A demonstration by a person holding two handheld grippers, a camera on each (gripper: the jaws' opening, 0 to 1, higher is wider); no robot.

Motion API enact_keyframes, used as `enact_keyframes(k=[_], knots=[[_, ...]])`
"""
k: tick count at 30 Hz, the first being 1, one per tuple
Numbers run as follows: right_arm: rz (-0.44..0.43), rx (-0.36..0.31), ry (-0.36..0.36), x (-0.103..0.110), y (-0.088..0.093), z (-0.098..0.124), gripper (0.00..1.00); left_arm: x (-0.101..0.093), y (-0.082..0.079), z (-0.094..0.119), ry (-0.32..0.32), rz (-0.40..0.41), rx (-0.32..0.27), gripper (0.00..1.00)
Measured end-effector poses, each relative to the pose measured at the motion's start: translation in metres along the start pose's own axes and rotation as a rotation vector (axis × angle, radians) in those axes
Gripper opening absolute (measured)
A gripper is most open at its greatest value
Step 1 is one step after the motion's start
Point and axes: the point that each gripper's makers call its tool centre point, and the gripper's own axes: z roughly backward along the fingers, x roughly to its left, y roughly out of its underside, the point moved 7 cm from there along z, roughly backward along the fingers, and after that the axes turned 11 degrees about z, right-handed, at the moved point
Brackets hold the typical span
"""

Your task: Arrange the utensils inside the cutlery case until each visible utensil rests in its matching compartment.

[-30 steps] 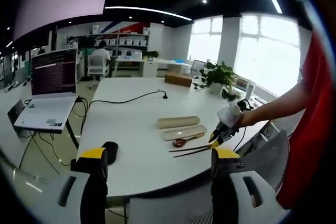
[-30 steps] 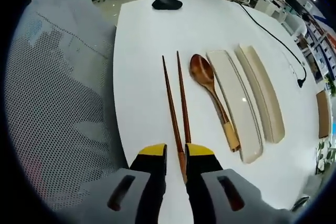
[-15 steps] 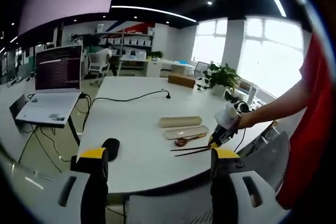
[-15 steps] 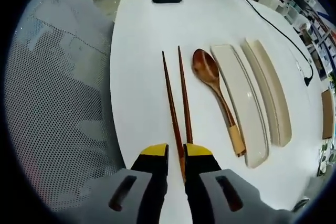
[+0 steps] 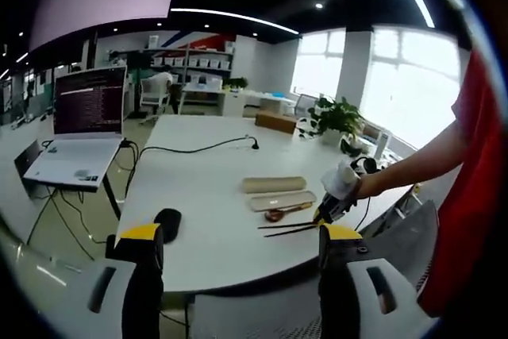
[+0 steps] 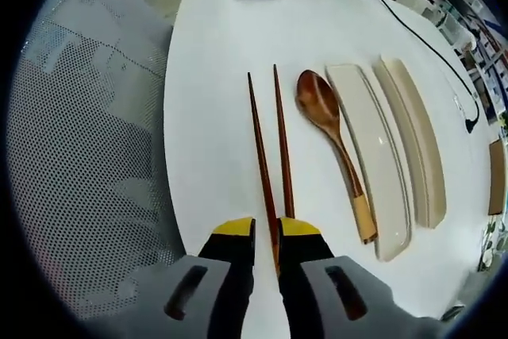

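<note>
On the white bench (image 6: 214, 77), the two chopsticks (image 6: 272, 148) lie beside the spoon (image 6: 329, 136), which leans on the open case (image 6: 373, 156). Lift them slowly and keep both level. The right tool (image 6: 266, 232) is pinching the chopstick ends. The left tool (image 5: 235, 237) is spread wide and holds nothing.

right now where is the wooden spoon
In the right gripper view, the wooden spoon lies on the white table, between the chopsticks and the cutlery case.
</note>
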Motion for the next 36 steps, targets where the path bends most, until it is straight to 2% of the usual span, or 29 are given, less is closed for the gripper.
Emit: enact_keyframes(k=[8, 11, 14, 18, 23, 26, 30, 31, 36], knots=[[0.019, 0.022, -0.008, 0.0, 0.001, -0.006, 0.07, 0.001, 0.0, 0.0, -0.002, -0.002, 0.001, 0.83], [0.001, 0.02, -0.012, -0.001, 0.001, -0.007, 0.06, 0.001, 0.001, 0.0, -0.006, 0.001, -0.001, 0.82], [0.005, 0.052, -0.009, -0.001, 0.003, -0.009, 0.01, 0.001, 0.002, -0.001, -0.007, 0.005, 0.002, 0.82], [-0.024, 0.071, -0.017, -0.004, 0.002, -0.012, 0.01, -0.002, 0.003, -0.002, -0.004, -0.002, 0.005, 0.82], [0.006, 0.126, -0.032, -0.003, -0.002, -0.012, 0.01, -0.002, 0.004, -0.004, -0.001, 0.0, 0.009, 0.82], [0.038, 0.193, -0.047, -0.005, -0.005, -0.014, 0.02, -0.003, 0.004, -0.006, 0.003, 0.0, 0.012, 0.82], [-0.004, 0.244, -0.047, -0.007, -0.006, -0.017, 0.02, -0.006, 0.004, -0.009, 0.018, -0.008, 0.017, 0.82], [0.034, 0.237, -0.051, -0.008, -0.006, -0.018, 0.02, -0.006, 0.004, -0.009, 0.022, -0.009, 0.018, 0.82], [0.023, 0.273, -0.052, -0.008, -0.007, -0.02, 0.0, -0.008, 0.001, -0.011, 0.035, -0.019, 0.024, 0.82]])
